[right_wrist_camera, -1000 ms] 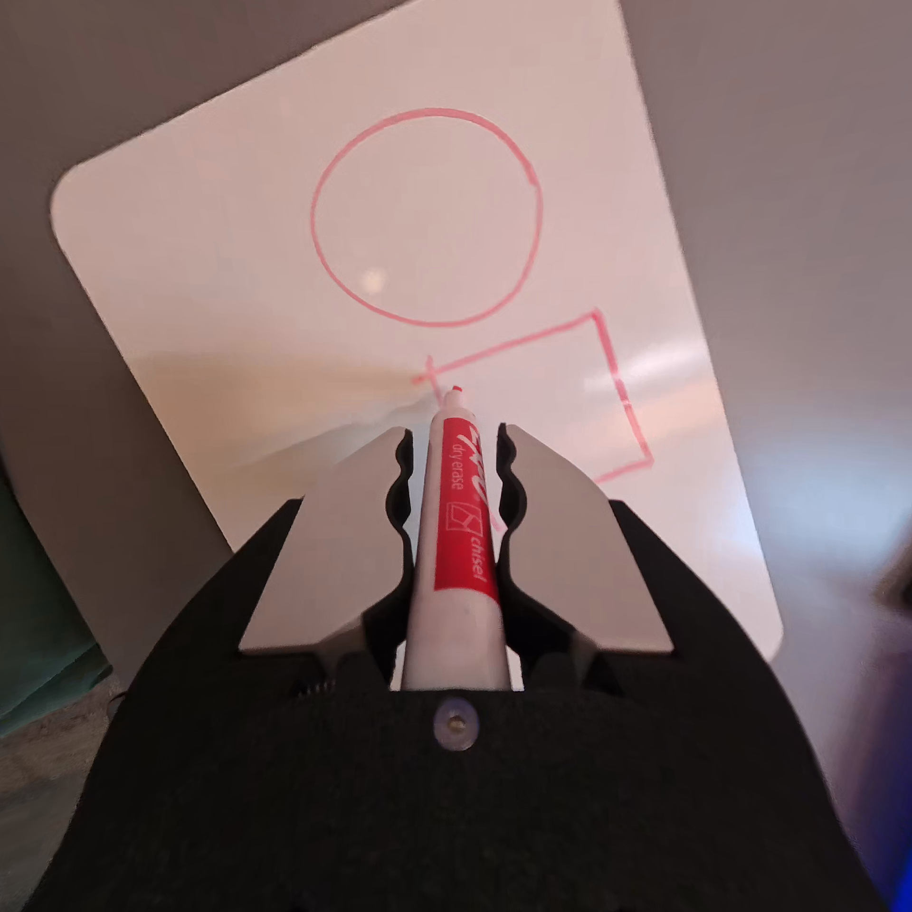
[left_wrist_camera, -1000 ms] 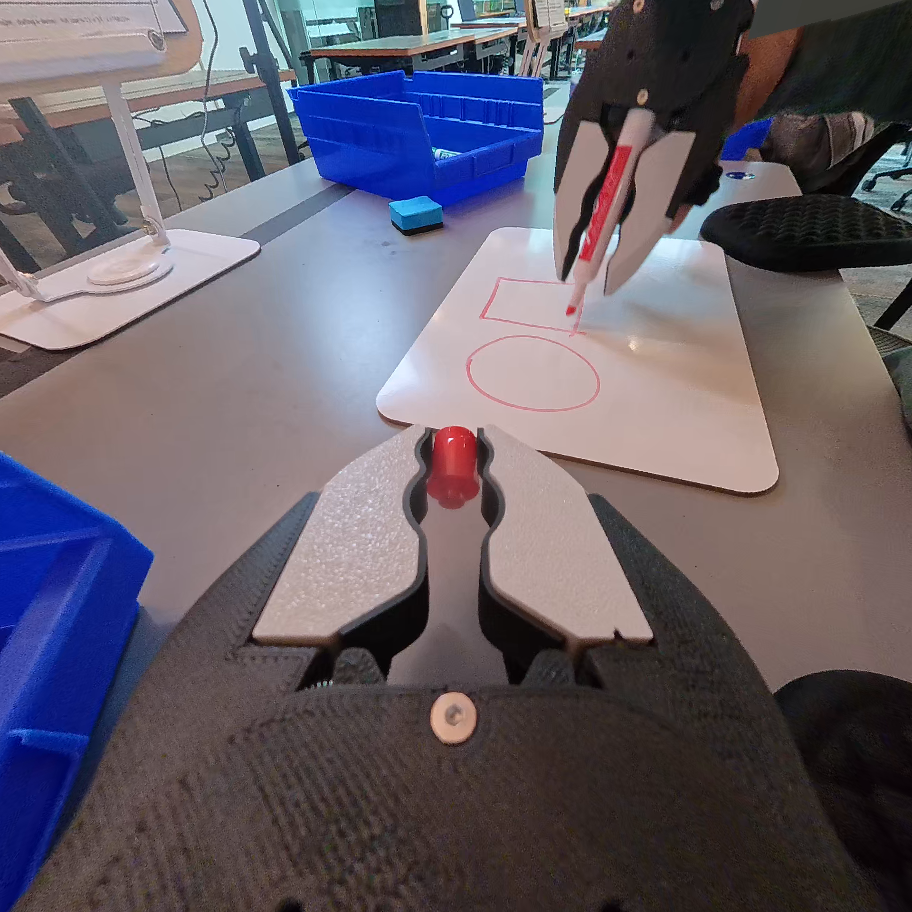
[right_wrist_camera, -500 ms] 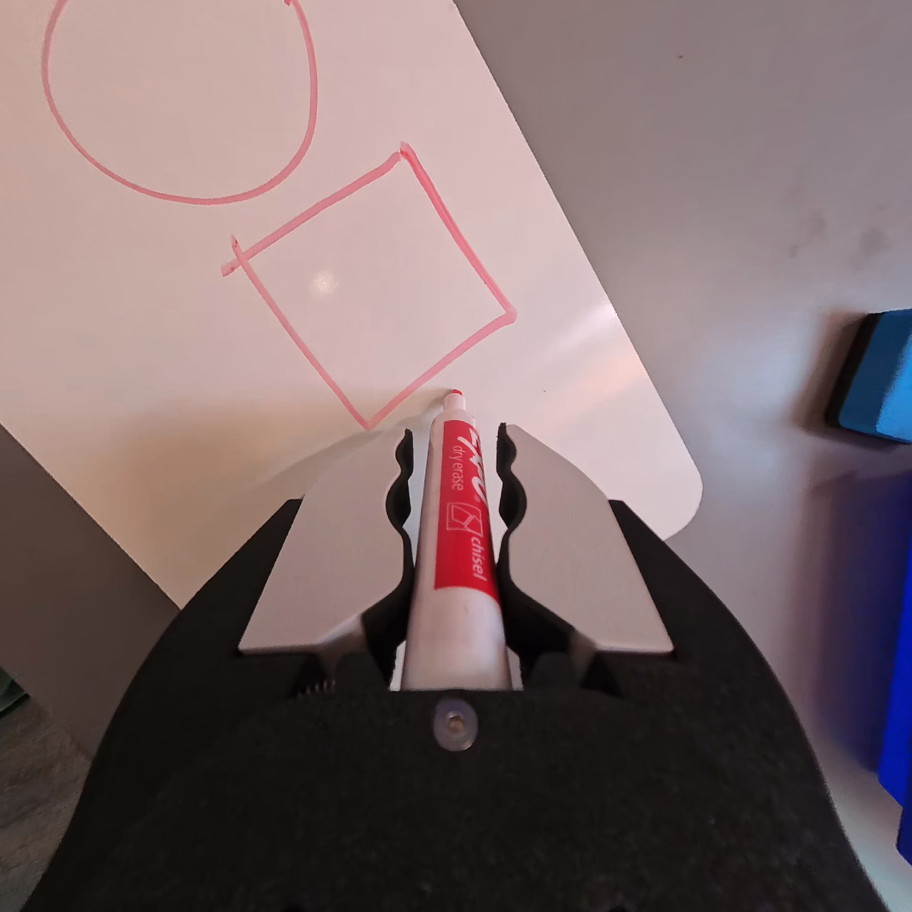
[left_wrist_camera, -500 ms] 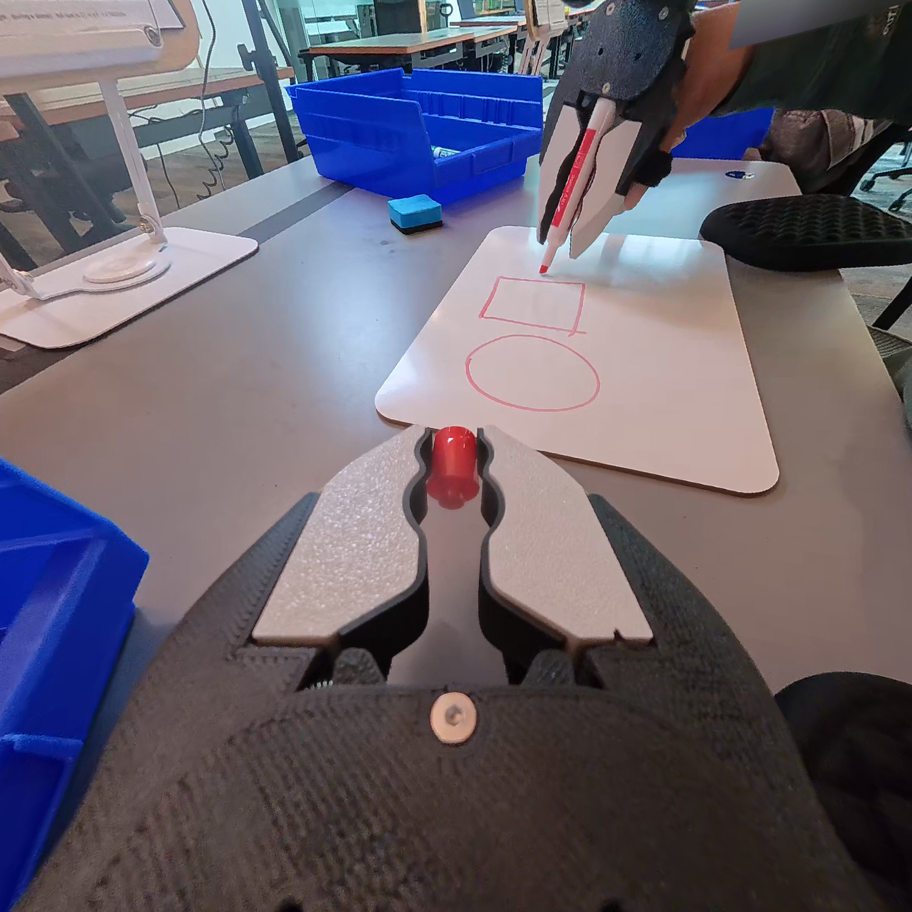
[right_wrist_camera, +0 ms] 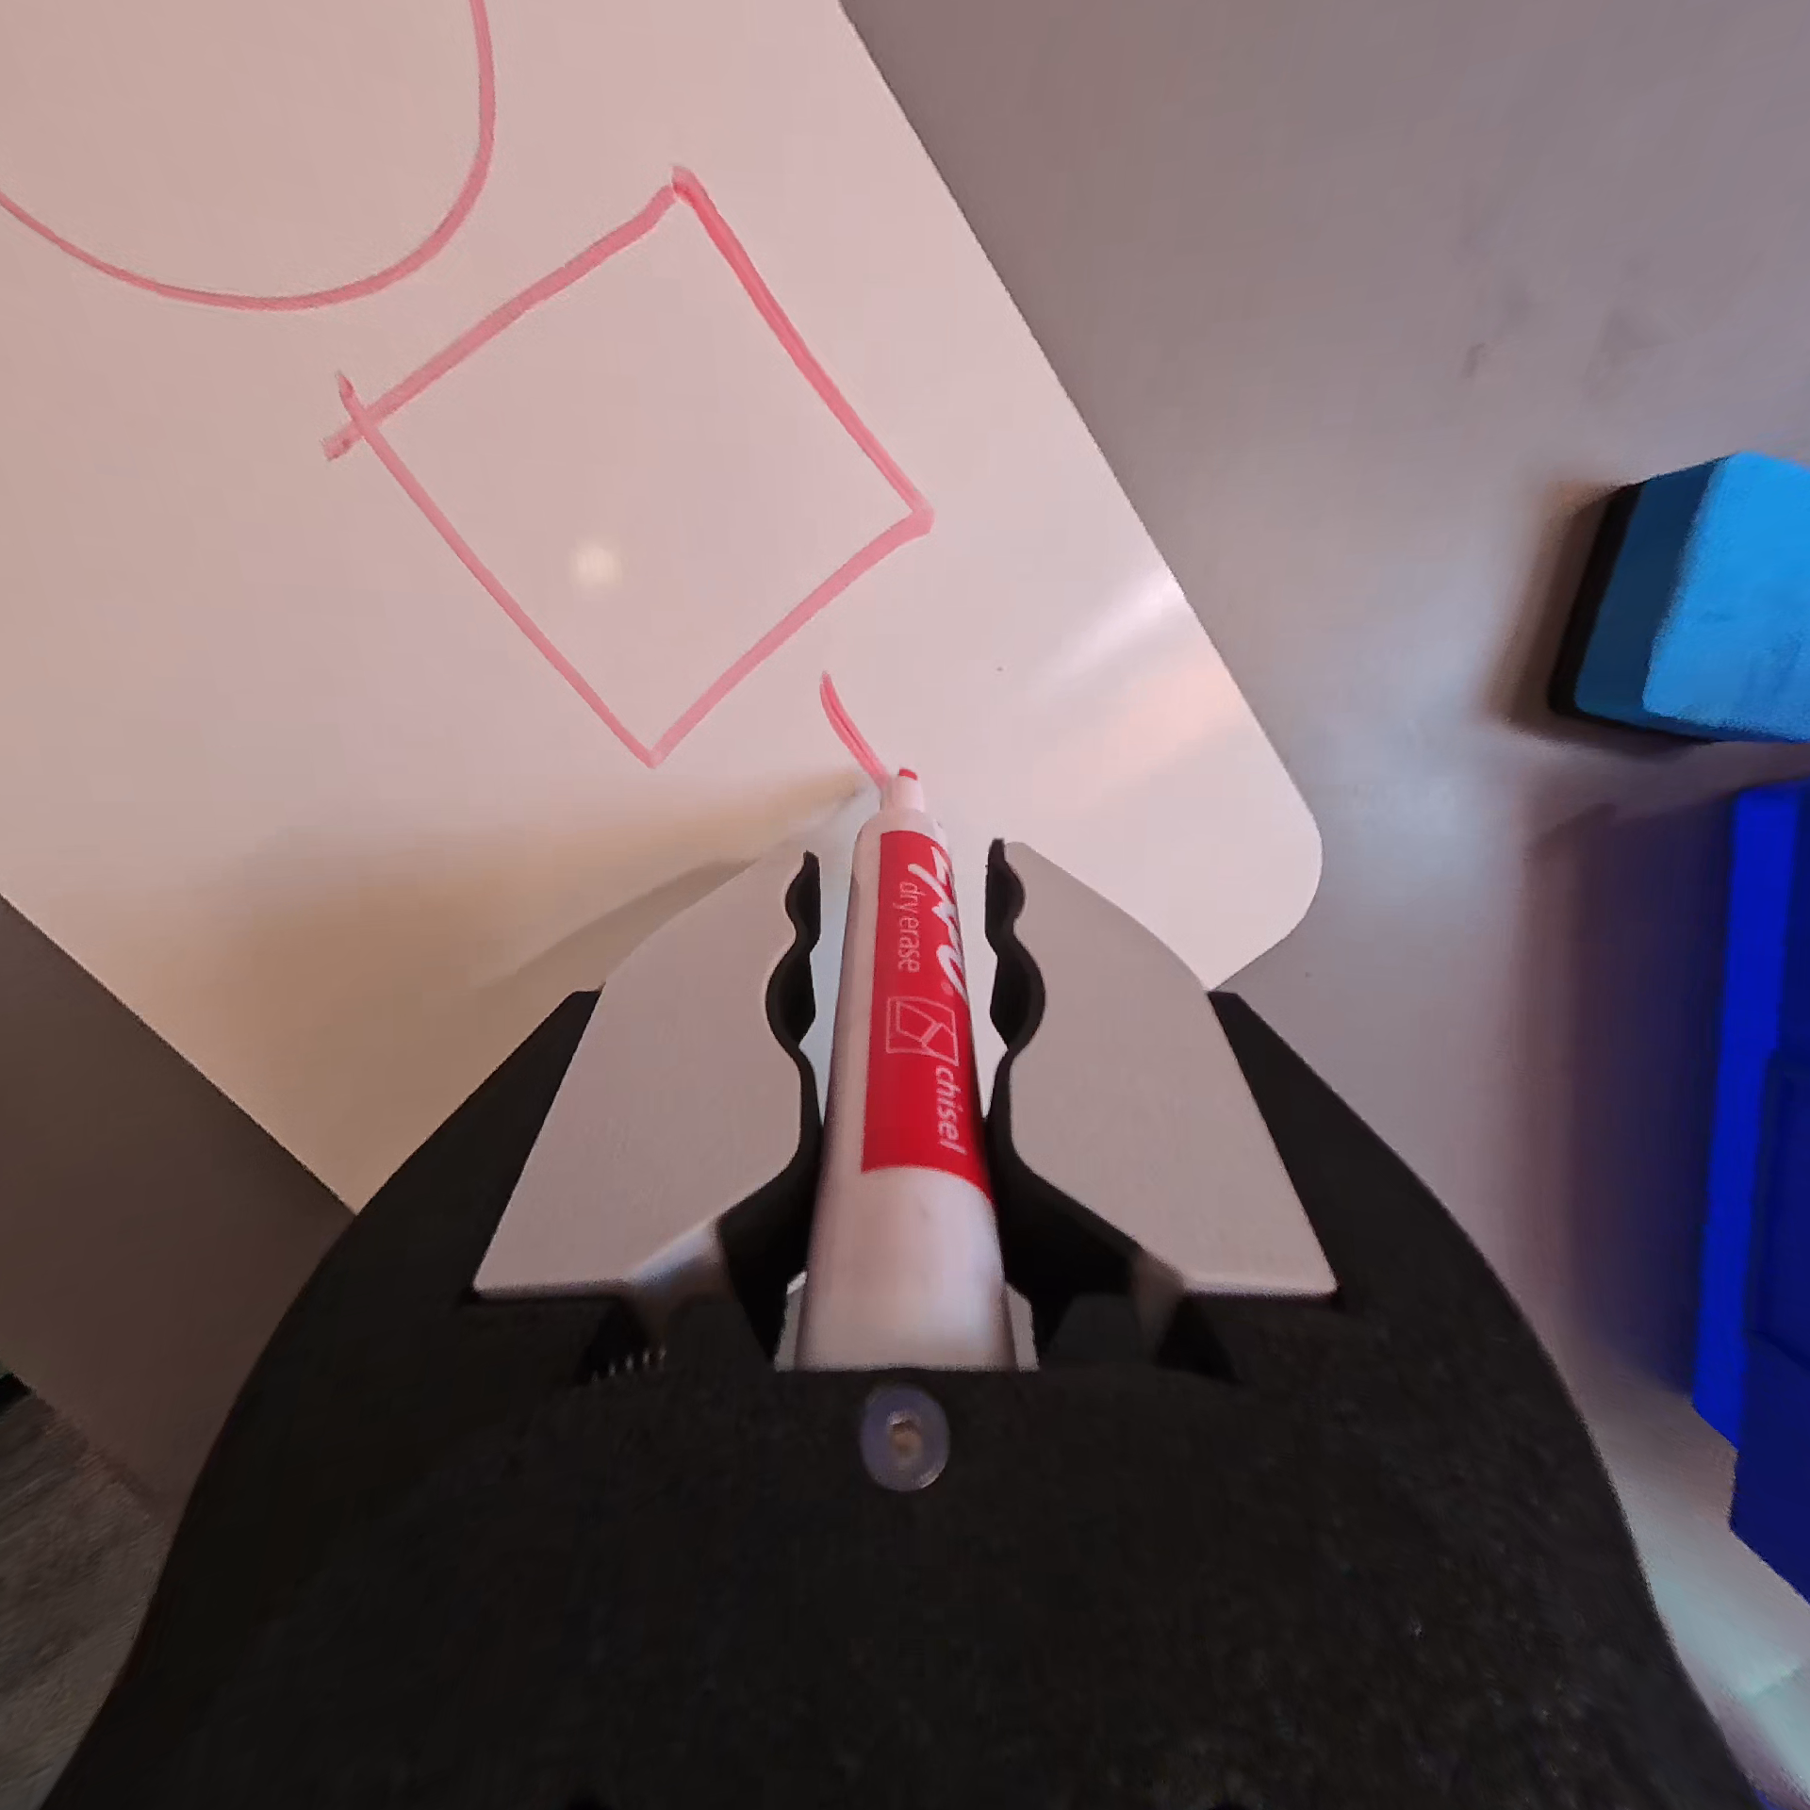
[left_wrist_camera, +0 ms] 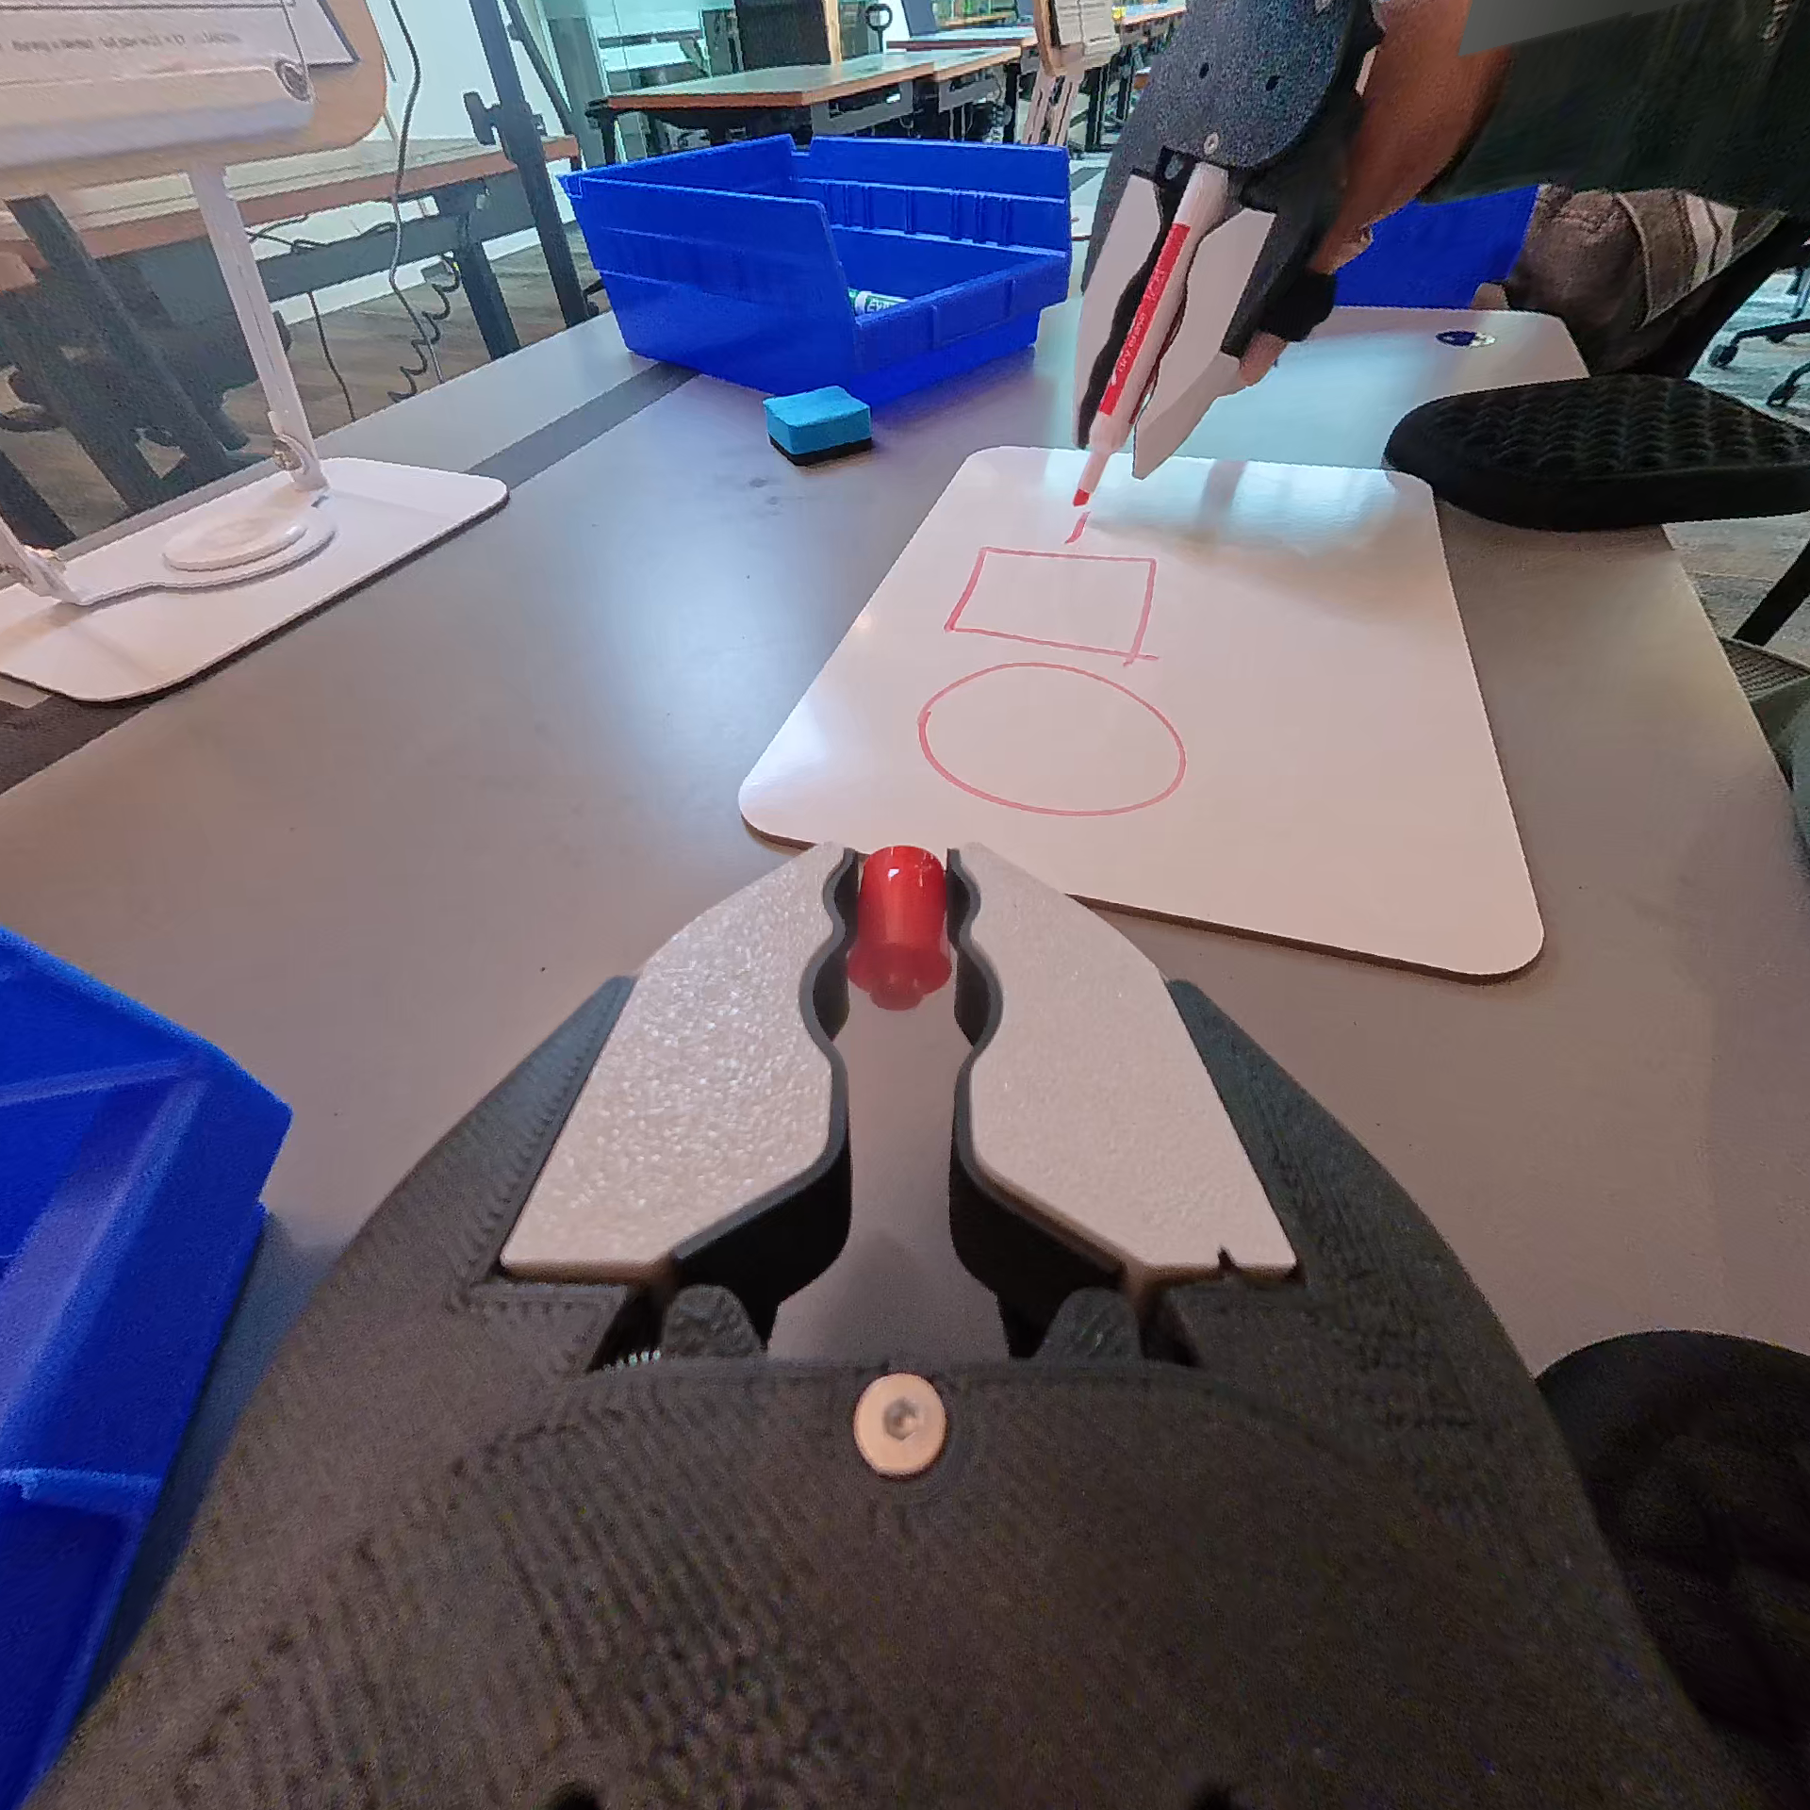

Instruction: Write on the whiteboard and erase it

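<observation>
Right gripper clamps the red-labelled white dry-erase marker nib-down on the flat white whiteboard, starting a stroke. Left gripper pinches the red marker cap, parked aside for recapping. Blue foam eraser waits nearby.

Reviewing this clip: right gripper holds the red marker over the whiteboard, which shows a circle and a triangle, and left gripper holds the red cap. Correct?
Not quite: the whiteboard shows a circle and a square, not a triangle, as the left wrist view shows. The rest stands.
</observation>
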`<state>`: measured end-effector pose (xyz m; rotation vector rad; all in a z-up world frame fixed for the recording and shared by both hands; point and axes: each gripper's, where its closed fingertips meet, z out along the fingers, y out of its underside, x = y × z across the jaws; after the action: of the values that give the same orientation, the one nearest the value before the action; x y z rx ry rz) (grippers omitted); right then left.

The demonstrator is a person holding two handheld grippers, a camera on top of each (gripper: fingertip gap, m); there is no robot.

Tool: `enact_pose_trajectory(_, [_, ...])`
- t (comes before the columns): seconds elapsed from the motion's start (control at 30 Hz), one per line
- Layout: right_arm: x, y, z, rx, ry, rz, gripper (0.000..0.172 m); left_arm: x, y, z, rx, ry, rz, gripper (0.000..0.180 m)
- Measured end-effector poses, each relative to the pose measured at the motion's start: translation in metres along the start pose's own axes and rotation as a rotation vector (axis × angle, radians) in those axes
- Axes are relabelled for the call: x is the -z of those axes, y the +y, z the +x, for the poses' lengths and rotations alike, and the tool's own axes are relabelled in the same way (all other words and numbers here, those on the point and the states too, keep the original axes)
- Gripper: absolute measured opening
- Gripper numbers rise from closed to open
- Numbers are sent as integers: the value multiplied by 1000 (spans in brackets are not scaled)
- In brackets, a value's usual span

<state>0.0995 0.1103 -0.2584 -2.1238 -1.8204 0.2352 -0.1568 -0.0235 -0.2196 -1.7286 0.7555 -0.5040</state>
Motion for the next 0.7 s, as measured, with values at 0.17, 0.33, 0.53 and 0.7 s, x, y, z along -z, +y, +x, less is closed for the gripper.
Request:
enact_pose_trajectory(0.17, [-8,-8,2,5,1,11,34,1,0,0,-2,0,0,17])
enact_pose_trajectory(0.33, [-10,-4,2,6,1,-9,34,0,0,0,1,2,-2,17])
enact_pose_trajectory(0.53, [-2,16,3,-20,11,-38,33,0,0,1,-9,3,0,17])
enact_pose_trajectory(0.7, [-1,17,-2,-18,2,-32,33,-1,1,2,-7,6,-5,17])
